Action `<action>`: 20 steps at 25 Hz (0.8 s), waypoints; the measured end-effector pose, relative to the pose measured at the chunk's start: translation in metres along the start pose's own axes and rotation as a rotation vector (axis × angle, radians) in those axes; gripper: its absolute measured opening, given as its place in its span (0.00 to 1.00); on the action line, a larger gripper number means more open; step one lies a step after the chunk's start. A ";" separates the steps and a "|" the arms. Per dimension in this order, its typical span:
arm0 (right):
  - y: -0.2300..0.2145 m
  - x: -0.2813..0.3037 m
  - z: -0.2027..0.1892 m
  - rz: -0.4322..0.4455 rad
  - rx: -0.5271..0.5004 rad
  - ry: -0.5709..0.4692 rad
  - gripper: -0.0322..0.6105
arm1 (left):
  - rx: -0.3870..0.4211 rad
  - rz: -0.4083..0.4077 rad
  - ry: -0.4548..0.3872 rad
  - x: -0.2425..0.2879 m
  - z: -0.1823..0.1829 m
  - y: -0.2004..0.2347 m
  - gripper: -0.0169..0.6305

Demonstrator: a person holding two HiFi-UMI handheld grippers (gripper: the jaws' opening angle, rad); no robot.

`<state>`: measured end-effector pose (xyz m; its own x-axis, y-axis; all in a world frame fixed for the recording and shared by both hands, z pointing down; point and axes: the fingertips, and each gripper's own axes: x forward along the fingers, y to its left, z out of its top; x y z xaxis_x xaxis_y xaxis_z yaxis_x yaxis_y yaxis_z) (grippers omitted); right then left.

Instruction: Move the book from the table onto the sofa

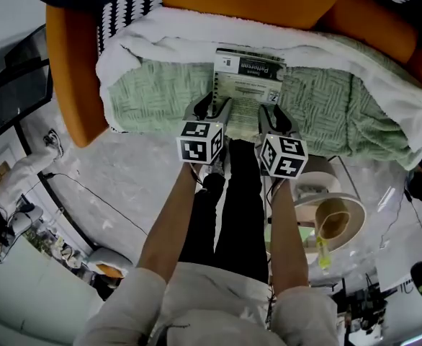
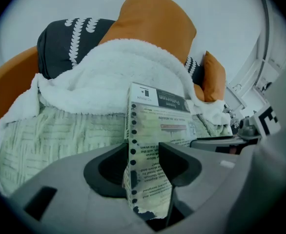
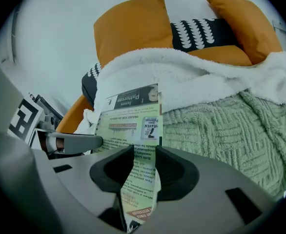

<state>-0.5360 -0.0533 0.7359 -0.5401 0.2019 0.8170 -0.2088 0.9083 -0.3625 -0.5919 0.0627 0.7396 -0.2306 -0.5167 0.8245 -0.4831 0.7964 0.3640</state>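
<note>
**Book pinched at both edges, over the sofa's blanketed seat**

An orange upholstered sofa fills the space ahead of both grippers. Its seat is draped with a pale green woven-pattern blanket, and a white fleece throw is bunched beyond that. Behind the grippers, under the person's forearms, lies a pale marbled floor.

The left gripper has its jaws pressed on the left edge of the thin paperback book with a green-and-white printed cover. The right gripper pinches the book's right edge. The book spans the gap between the two grippers and reaches forward from their tips over the green blanket; whether it rests on the blanket cannot be told.

Only the head view shows the floor and the person's arms and dark trousers.

The left gripper view shows the book's dotted edge standing between that gripper's dark pads. Far ahead are an orange cushion and a dark cushion with a white leaf print against a plain white wall. The right gripper's marker cube is just to the side.

The right gripper view shows the cover's print clamped between its own pads. It alone shows a second orange cushion ahead and to the right, beyond the patterned one; the left gripper's finger lies alongside.
</note>
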 end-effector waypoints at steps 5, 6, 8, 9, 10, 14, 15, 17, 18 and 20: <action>-0.004 0.013 0.005 0.006 0.007 0.044 0.26 | -0.020 0.009 0.026 0.009 0.004 0.006 0.35; -0.005 0.015 0.004 0.003 0.014 0.050 0.26 | -0.018 0.012 0.037 0.011 0.003 0.006 0.35; -0.006 0.017 -0.001 0.002 0.026 0.068 0.26 | -0.018 0.016 0.055 0.015 -0.001 0.007 0.35; -0.007 0.018 -0.003 0.004 0.030 0.076 0.26 | -0.020 0.016 0.061 0.016 -0.003 0.007 0.35; -0.008 0.020 -0.003 0.010 0.032 0.083 0.26 | -0.020 0.014 0.061 0.018 -0.003 0.008 0.35; -0.009 0.027 -0.001 0.040 0.025 0.099 0.26 | -0.016 0.023 0.046 0.022 -0.001 0.011 0.35; -0.010 0.028 0.000 0.042 0.022 0.099 0.26 | -0.017 0.028 0.043 0.023 0.000 0.011 0.36; -0.011 0.028 -0.001 0.040 0.023 0.098 0.27 | -0.023 0.035 0.035 0.024 -0.001 0.011 0.36; -0.011 0.027 -0.002 0.042 0.026 0.096 0.27 | -0.026 0.033 0.026 0.024 -0.002 0.010 0.36; -0.011 0.026 -0.003 0.052 0.034 0.084 0.27 | -0.023 0.016 -0.001 0.022 -0.003 0.009 0.36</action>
<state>-0.5456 -0.0571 0.7622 -0.4811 0.2796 0.8309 -0.2108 0.8831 -0.4192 -0.5993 0.0597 0.7624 -0.2394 -0.5040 0.8298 -0.4595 0.8117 0.3605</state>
